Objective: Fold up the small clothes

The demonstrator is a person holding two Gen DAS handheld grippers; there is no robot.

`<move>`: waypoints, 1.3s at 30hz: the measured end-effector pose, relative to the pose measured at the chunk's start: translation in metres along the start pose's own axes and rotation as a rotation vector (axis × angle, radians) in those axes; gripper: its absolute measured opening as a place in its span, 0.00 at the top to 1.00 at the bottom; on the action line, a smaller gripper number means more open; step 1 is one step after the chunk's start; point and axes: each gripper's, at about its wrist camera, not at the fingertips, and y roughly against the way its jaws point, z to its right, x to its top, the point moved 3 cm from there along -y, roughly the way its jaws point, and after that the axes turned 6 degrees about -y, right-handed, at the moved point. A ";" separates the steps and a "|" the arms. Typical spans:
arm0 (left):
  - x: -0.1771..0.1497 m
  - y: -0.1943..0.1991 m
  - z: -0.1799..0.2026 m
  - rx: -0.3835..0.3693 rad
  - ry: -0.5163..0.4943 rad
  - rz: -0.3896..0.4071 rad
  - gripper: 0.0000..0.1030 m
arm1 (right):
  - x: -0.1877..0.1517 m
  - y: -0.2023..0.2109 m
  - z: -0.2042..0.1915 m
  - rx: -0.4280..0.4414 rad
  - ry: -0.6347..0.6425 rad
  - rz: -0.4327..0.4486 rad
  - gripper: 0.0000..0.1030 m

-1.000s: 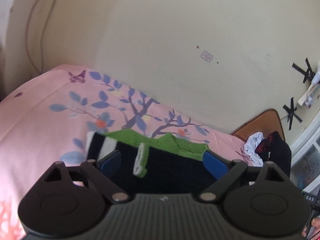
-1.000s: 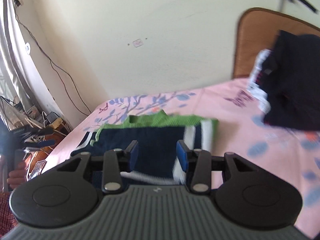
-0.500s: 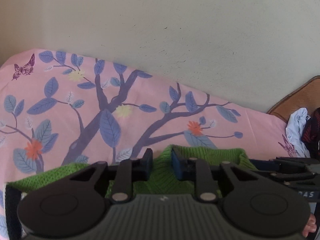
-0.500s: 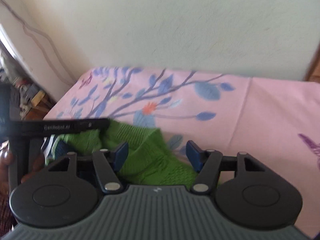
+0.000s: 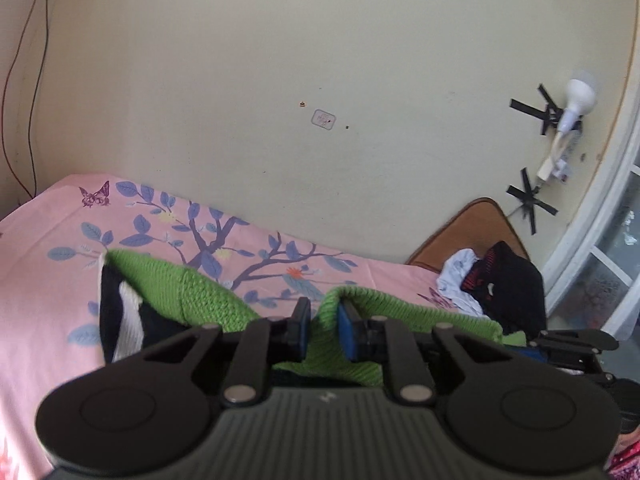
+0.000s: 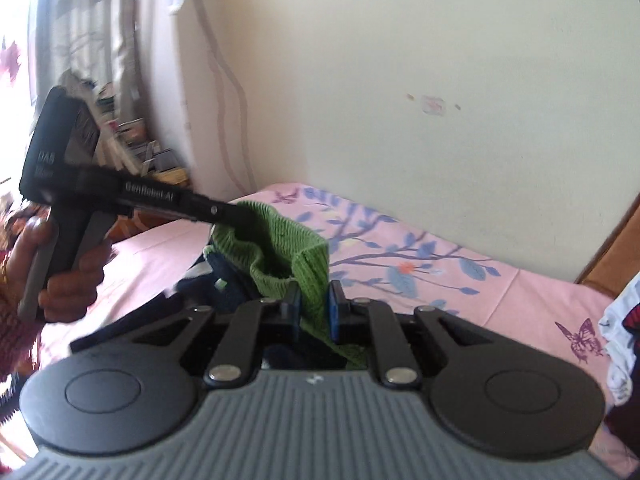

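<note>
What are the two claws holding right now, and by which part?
Both hold the sweater: the left claw and the right claw each pinch its green knit edge.

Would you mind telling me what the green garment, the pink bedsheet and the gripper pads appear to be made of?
The green garment looks like a chunky rib knit, wool or acrylic: raised stitch rows show, matte. The pink bedsheet seems a smooth printed woven fabric, probably cotton or a blend, with flat blue leaf prints and no sheen. The left gripper pads look like blue rubber or soft plastic, matte; the exact material is uncertain.
</note>
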 end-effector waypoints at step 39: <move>-0.086 -0.019 -0.020 0.154 -0.155 -0.162 0.58 | -0.119 0.054 0.056 -0.257 -0.506 -0.007 0.68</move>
